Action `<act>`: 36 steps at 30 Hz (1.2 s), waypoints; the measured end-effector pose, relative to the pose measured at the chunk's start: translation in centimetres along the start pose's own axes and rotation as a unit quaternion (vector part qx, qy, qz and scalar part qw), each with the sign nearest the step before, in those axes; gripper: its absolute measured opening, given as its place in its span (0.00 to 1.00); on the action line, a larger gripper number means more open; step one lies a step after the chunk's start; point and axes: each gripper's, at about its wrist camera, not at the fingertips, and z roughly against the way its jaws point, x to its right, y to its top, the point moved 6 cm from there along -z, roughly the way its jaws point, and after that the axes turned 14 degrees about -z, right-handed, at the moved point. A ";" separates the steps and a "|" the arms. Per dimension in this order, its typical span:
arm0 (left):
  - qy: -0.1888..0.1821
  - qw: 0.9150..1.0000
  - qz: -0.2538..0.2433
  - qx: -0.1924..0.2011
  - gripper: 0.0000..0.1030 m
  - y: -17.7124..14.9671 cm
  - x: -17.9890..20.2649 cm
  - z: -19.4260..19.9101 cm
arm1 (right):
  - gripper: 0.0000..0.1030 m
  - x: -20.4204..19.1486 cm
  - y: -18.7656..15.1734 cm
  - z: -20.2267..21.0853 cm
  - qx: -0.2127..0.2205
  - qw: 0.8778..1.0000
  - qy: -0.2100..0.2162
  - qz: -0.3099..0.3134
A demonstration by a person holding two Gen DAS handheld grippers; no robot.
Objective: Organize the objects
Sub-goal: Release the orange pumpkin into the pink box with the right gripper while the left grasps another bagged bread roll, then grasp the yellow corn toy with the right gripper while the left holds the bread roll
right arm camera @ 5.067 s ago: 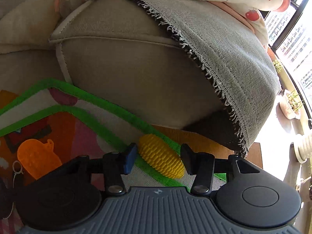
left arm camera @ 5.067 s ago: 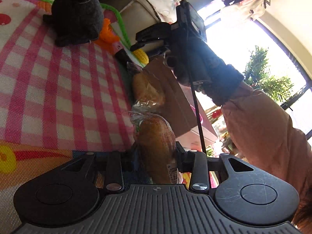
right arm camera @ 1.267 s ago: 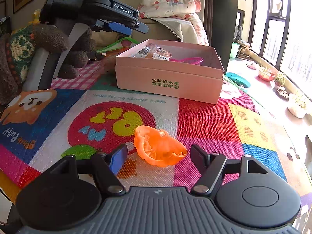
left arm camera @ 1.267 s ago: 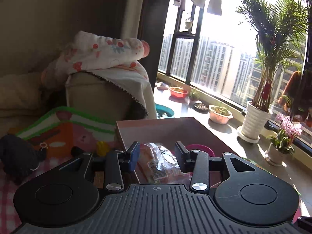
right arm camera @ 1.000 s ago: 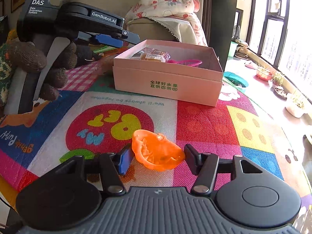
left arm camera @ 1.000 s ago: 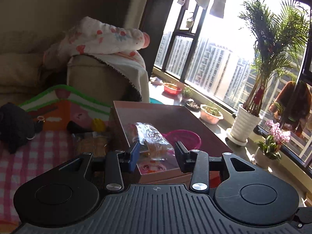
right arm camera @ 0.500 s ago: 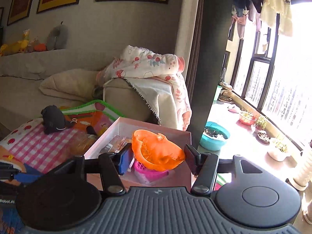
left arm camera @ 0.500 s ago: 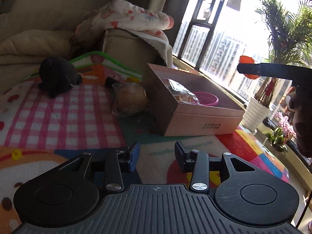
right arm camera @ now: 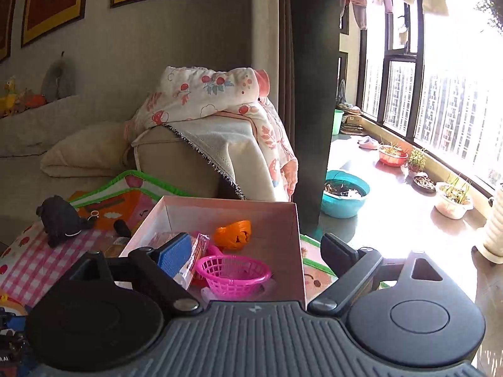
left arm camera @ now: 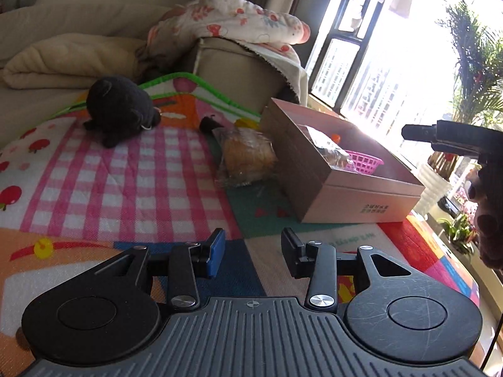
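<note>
- Half a second ago the orange toy sat pinched in the right hand-held gripper; it now lies inside the pink box, at its far end, clear of the fingers.
- Right hand-held gripper: its jaws have just been opening and stand spread wide above the box, with nothing between them.
- Left hand-held gripper: jaws drawn close together and empty, low over the play mat.
- Pink basket and a wrapped snack also lie in the box.
- Wrapped bread lies on the mat, just beside the box's wall.
- Black plush toy rests on the mat, well apart from the box.
</note>
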 end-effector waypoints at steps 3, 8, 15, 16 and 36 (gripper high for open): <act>0.004 1.000 -0.004 0.009 0.42 1.2 -0.1 -0.3 | 0.97 -0.9 -3.5 1.9 0.004 1.000 0.008 0.030; 0.022 0.999 -0.012 0.035 0.42 4.7 -0.9 -1.6 | 0.99 -2.2 -8.6 3.5 -0.032 0.998 0.036 0.045; -0.003 0.997 0.079 0.006 0.42 7.2 -4.4 -6.3 | 1.00 -2.9 -11.2 3.4 -0.049 0.997 0.047 0.043; -0.007 0.996 0.089 -0.002 0.42 7.2 -4.7 -7.1 | 1.00 -2.8 -11.4 3.4 -0.054 0.996 0.048 0.043; -0.024 0.997 0.078 -0.009 0.45 4.6 -3.9 -6.4 | 1.00 -2.7 -12.5 0.7 -0.148 0.988 0.043 0.020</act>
